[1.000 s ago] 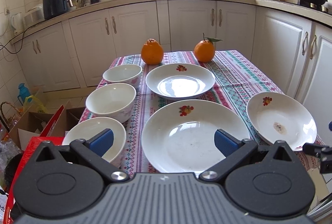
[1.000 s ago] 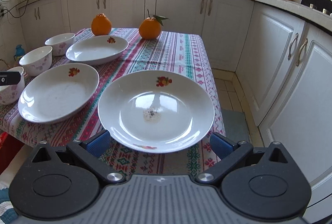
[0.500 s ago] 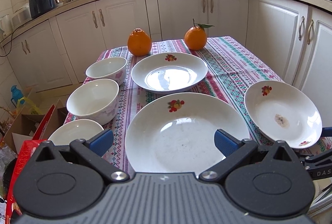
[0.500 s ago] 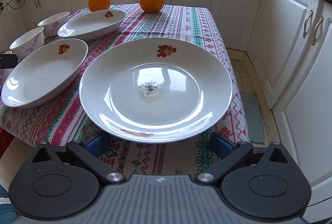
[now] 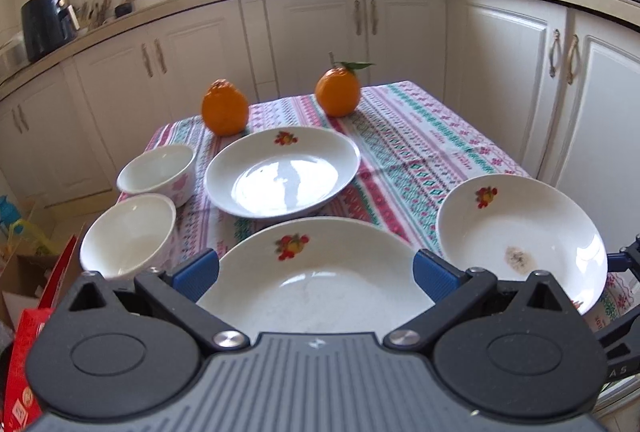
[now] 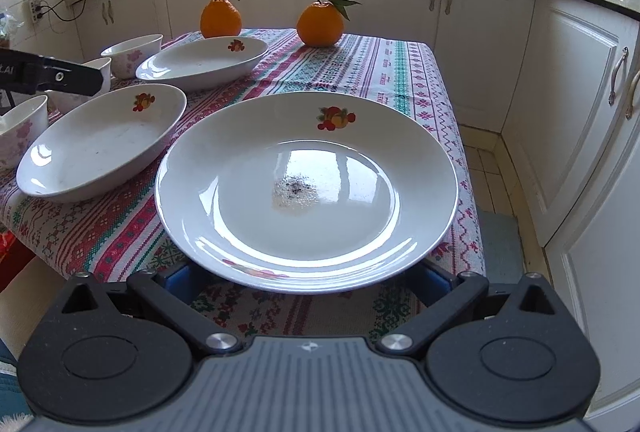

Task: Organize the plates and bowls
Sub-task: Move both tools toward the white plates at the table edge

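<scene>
The stained plate (image 6: 306,187) lies at the table's near right corner, its rim overhanging the striped tablecloth (image 6: 392,71), and a second ago it sat well ahead of the right gripper (image 6: 306,278); now it fills that view, with the blue pads tucked out of sight under its near rim at 6 o'clock. That suggests the first pick-up is about to start, with nothing stacked so far. The right gripper is spread wide and level with the table edge, though whether a pad touches the plate's underside is hidden.

The near plate (image 5: 316,280) has likewise grown in the left view: the left gripper (image 5: 316,274) has come forward and lower, jaws released and wide, one pad at 9 o'clock and one at 3 o'clock of its rim.

Beyond, at 12 o'clock, sit the far plate (image 5: 282,171) and two oranges (image 5: 224,111); bowls (image 5: 128,236) line the left edge at 10 o'clock.
</scene>
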Demonstrator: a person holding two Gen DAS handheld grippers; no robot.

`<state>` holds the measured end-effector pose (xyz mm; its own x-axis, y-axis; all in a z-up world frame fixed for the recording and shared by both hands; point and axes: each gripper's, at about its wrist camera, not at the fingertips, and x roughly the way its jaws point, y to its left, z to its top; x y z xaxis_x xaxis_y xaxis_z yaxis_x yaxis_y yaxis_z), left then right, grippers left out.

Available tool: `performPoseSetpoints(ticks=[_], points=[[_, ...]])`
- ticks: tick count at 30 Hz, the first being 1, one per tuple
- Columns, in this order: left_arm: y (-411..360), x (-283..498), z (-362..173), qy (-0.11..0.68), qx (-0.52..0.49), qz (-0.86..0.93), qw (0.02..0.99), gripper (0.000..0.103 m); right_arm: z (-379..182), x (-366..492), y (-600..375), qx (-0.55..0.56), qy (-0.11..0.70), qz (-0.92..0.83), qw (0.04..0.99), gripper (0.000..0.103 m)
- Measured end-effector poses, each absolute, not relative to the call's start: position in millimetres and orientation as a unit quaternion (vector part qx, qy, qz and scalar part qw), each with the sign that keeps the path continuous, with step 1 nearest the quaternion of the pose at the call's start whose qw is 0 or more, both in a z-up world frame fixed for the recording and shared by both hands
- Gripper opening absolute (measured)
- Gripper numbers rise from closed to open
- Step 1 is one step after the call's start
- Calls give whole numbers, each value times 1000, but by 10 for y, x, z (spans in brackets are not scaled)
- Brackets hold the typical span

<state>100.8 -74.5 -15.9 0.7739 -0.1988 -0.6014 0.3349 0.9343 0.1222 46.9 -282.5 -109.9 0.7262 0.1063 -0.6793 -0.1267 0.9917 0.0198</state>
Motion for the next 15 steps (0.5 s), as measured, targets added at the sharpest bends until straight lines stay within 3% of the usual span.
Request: performPoseSetpoints(ticks=[15], points=[[-1187,1314,-124,349,87,-270,893,102,-1133,439,-2945,-27,340,106,934,103]])
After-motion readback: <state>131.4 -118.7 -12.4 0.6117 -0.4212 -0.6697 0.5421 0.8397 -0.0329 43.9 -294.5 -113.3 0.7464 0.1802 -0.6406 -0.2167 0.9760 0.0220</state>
